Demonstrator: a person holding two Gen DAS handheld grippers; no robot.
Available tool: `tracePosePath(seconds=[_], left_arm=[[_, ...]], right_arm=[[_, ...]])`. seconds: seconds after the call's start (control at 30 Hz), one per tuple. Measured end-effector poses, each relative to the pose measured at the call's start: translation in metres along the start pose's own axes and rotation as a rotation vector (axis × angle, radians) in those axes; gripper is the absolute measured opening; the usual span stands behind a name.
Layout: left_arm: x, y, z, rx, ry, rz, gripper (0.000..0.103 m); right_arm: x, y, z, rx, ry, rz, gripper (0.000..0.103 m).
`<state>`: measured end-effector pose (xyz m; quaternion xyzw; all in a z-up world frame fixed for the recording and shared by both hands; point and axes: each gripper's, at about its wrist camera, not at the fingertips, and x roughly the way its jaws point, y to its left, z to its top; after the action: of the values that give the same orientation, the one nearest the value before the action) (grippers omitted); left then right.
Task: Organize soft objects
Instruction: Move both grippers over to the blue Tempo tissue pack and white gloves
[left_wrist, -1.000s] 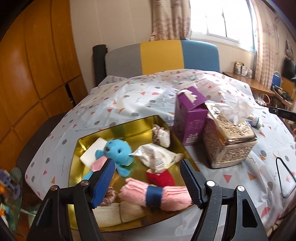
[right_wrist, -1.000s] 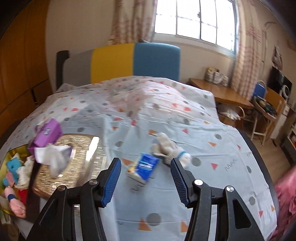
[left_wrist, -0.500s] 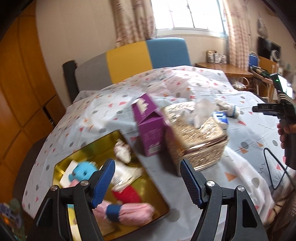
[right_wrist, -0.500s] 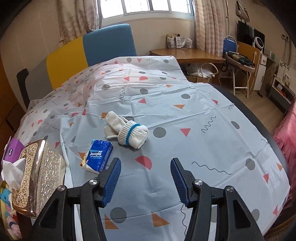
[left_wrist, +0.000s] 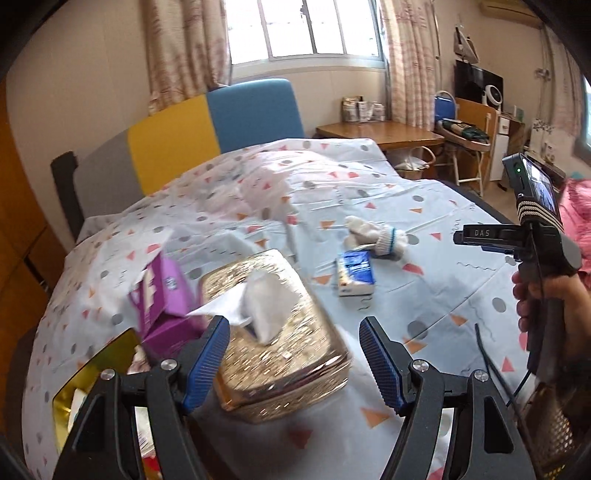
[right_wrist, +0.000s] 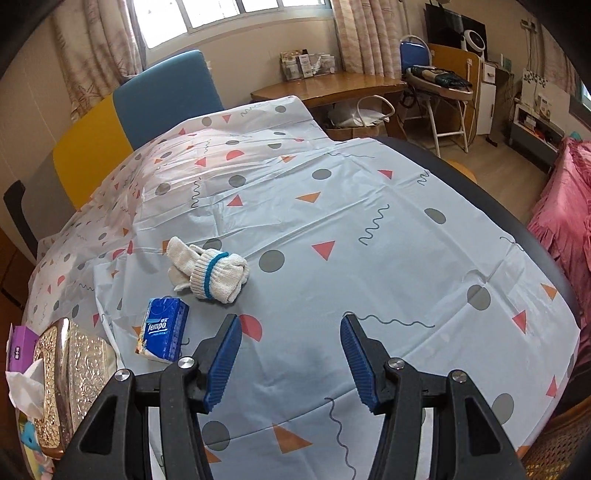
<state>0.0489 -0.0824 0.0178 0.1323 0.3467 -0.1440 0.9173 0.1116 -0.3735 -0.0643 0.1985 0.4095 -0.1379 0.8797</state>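
Observation:
A rolled pair of white socks with a blue band (right_wrist: 210, 269) lies on the patterned tablecloth (right_wrist: 369, 229); it also shows in the left wrist view (left_wrist: 376, 236). A blue Tempo tissue pack (right_wrist: 162, 334) lies beside it, also seen in the left wrist view (left_wrist: 355, 272). My right gripper (right_wrist: 291, 360) is open and empty, above the cloth to the right of the pack. My left gripper (left_wrist: 293, 360) is open and empty over the gold tissue box (left_wrist: 277, 343). The gold tray (left_wrist: 92, 373) of soft items shows at lower left, mostly hidden.
A purple tissue box (left_wrist: 162, 306) stands left of the gold tissue box (right_wrist: 74, 373). The hand holding the right gripper (left_wrist: 543, 280) is at the right. A colour-block chair (left_wrist: 207, 122) stands behind the table. A wooden desk (right_wrist: 332, 88) and a folding chair (right_wrist: 439, 96) stand beyond.
The left view has swung right, from the gold tray to the gold tissue box and the socks. The right view has swung right and neared the socks and tissue pack. Both grippers stay open.

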Motion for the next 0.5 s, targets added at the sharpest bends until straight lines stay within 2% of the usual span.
tracePosePath(seconds=[0.27, 0.43, 0.5], left_arm=[[0.042, -0.038, 0.034, 0.017, 0.060, -0.073, 0.073], [0.078, -0.062, 0.044, 0.043, 0.124, -0.073, 0.074], [0.095, -0.069, 0.047, 0.036, 0.159, -0.086, 0.077]], right_arm=[[0.001, -0.020, 0.005, 0.104, 0.024, 0.026, 0.056], [-0.001, -0.023, 0.007, 0.119, 0.025, 0.040, 0.056], [-0.001, -0.023, 0.008, 0.124, 0.027, 0.043, 0.056]])
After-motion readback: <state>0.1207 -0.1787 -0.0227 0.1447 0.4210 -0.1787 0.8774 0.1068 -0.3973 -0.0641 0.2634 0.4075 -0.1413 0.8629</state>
